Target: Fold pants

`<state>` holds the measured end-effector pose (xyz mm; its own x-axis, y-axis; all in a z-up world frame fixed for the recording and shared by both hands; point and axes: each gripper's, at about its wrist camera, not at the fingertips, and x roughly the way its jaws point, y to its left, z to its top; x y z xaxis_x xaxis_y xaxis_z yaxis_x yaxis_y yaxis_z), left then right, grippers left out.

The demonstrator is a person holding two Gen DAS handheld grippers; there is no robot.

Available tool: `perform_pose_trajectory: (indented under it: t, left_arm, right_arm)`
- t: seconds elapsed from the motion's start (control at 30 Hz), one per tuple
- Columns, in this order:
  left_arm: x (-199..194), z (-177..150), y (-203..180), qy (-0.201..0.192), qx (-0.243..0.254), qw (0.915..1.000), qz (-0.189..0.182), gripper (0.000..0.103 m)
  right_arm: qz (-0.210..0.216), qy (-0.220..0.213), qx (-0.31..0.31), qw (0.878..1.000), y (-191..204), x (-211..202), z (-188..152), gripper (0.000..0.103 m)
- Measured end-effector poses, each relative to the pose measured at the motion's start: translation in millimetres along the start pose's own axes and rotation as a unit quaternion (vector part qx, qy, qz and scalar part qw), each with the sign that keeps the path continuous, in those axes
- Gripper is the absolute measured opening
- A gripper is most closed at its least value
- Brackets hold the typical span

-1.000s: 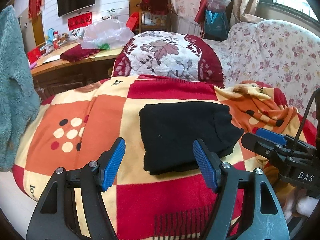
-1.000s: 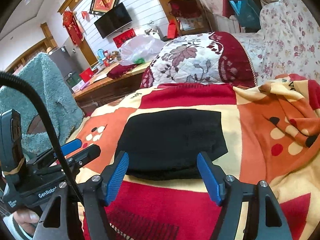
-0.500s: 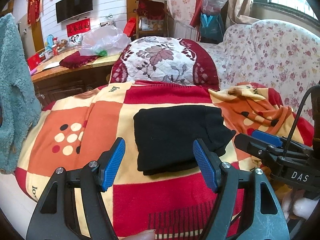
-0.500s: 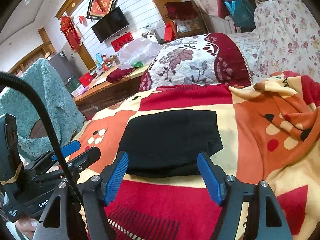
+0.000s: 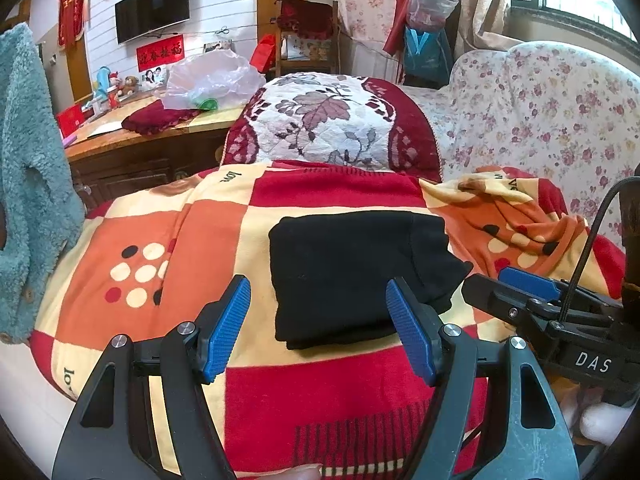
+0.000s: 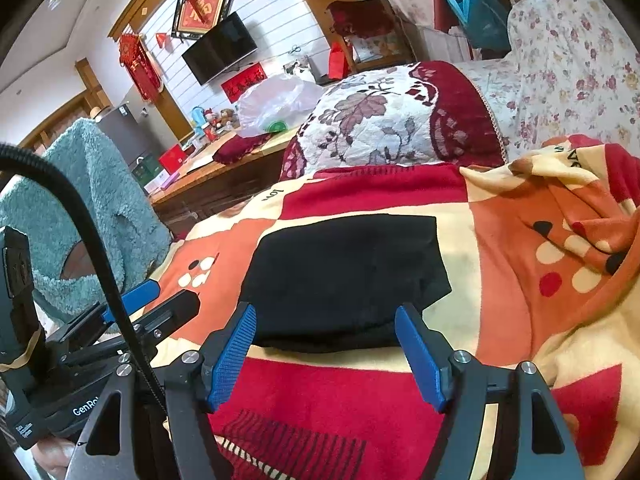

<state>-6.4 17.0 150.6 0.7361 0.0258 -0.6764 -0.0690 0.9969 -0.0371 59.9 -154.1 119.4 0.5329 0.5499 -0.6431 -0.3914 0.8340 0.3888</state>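
Nearest the lens, the left tongs [image 5: 318, 328] hang released, blue pads spread wide with nothing between them, poised above the red band of the blanket [image 5: 320, 396]. Over on the other camera, the right tongs [image 6: 326, 350] are just as slack, jaws apart and empty, hovering over the same red stripe. Each gripper shows up at the edge of the other's view, side by side, neither one touching the cloth.

Just beyond the fingertips lie the pants [image 5: 360, 276], black, folded into a compact thick rectangle and resting flat on the checked blanket. In the right wrist view the pants [image 6: 344, 280] sit squarely between the two pads, a layered fold edge facing the tongs. The bundle's long axis runs left to right across the view, only slightly wider than it is deep, with the right end flaring into a looser, stepped corner. It sits on a cream square, bordered by orange on both sides.

To the right of the bundle the blanket is rumpled into a raised fold [image 5: 504, 216]. Further back, a quilted cushion [image 5: 332, 128] with a leaf pattern stands behind the blanket's edge, and a floral sofa [image 5: 552, 120] is to its right. Off to the left, a teal fleece garment [image 5: 28, 184] hangs, with a wooden tabletop [image 5: 132, 140] carrying a plastic bag [image 5: 212, 80] behind it, and a television [image 5: 152, 8] on the far wall.
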Motion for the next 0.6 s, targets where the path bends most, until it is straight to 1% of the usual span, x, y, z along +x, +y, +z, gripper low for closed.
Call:
perform_pose_trajectory:
  t: [0.6]
  left_arm:
    - [3.4, -0.5, -0.9, 0.004, -0.001, 1.0, 0.001, 0.071]
  right_arm:
    - [0.002, 0.006, 0.005, 1.0, 1.2, 2.7, -0.2, 0.071]
